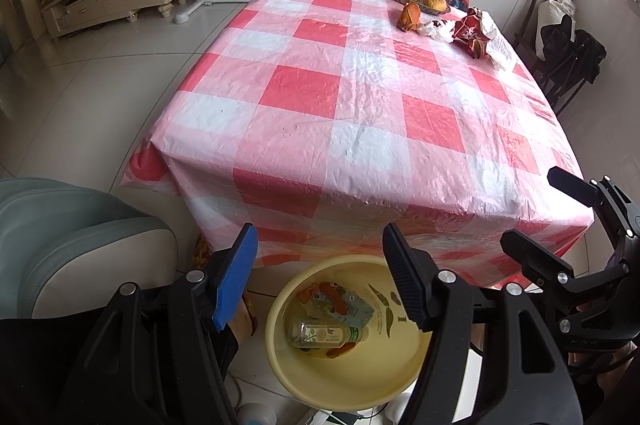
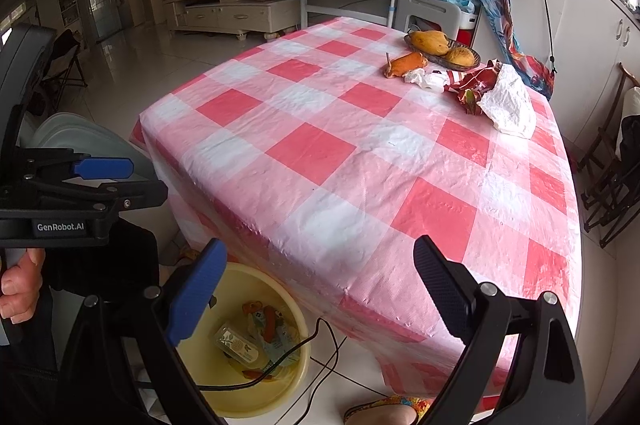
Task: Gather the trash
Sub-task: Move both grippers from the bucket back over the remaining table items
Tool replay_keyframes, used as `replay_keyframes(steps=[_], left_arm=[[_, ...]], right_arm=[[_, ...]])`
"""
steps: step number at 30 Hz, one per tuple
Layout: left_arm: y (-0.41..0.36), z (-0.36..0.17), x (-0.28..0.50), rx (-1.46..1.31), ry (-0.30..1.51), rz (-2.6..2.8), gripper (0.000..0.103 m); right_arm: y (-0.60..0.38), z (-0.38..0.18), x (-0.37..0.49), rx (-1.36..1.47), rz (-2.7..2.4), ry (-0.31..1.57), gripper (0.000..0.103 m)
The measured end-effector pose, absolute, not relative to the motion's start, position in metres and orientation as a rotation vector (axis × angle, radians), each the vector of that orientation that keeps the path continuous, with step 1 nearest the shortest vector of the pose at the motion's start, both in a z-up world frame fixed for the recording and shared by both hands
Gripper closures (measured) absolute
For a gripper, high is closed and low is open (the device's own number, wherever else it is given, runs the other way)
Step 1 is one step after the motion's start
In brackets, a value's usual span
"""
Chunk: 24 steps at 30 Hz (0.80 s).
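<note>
A yellow basin [image 1: 404,365] stands on the floor by the table's near edge and holds a small bottle [image 1: 320,335] and wrappers; it also shows in the right wrist view [image 2: 224,391]. My left gripper [image 1: 320,265] is open and empty above the basin. My right gripper [image 2: 320,285] is open and empty over the table's near corner. On the far right of the table lie an orange peel [image 2: 406,63], white tissue [image 2: 426,79], a red wrapper [image 2: 474,85] and a white plastic bag [image 2: 508,103].
A dish with mangoes [image 2: 442,49] sits at the table's far edge. The red-and-white checked tablecloth [image 2: 320,153] covers the table. A grey-green chair [image 1: 72,237] stands at the left. A black cable [image 2: 320,345] runs over the basin. Folding chairs [image 2: 616,185] stand at the right.
</note>
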<state>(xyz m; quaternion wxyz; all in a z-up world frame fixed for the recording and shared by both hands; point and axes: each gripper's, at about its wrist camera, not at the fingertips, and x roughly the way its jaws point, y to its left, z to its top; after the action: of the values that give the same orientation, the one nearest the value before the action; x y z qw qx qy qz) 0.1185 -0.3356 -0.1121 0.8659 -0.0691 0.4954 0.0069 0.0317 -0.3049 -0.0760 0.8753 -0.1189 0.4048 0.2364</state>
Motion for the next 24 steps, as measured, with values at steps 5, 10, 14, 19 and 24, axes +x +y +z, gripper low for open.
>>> replay_keyframes(steps=[5, 10, 14, 19, 24], left_arm=[[-0.341, -0.113, 0.125, -0.146, 1.036, 0.014, 0.041], [-0.362, -0.11, 0.14, -0.163, 1.021, 0.008, 0.041], [-0.373, -0.104, 0.163, -0.201, 1.006, -0.012, 0.041], [-0.379, -0.085, 0.198, -0.234, 0.968, -0.031, 0.041], [-0.396, -0.063, 0.245, -0.213, 0.929, -0.064, 0.041]], right_arm=[[-0.305, -0.076, 0.032, -0.247, 0.493, 0.845, 0.013], [-0.303, -0.076, 0.031, -0.245, 0.498, 0.843, 0.013], [-0.307, -0.069, 0.036, -0.206, 0.509, 0.833, 0.013], [-0.315, -0.058, 0.047, -0.204, 0.492, 0.827, 0.013], [-0.327, -0.05, 0.071, -0.181, 0.492, 0.839, 0.013]])
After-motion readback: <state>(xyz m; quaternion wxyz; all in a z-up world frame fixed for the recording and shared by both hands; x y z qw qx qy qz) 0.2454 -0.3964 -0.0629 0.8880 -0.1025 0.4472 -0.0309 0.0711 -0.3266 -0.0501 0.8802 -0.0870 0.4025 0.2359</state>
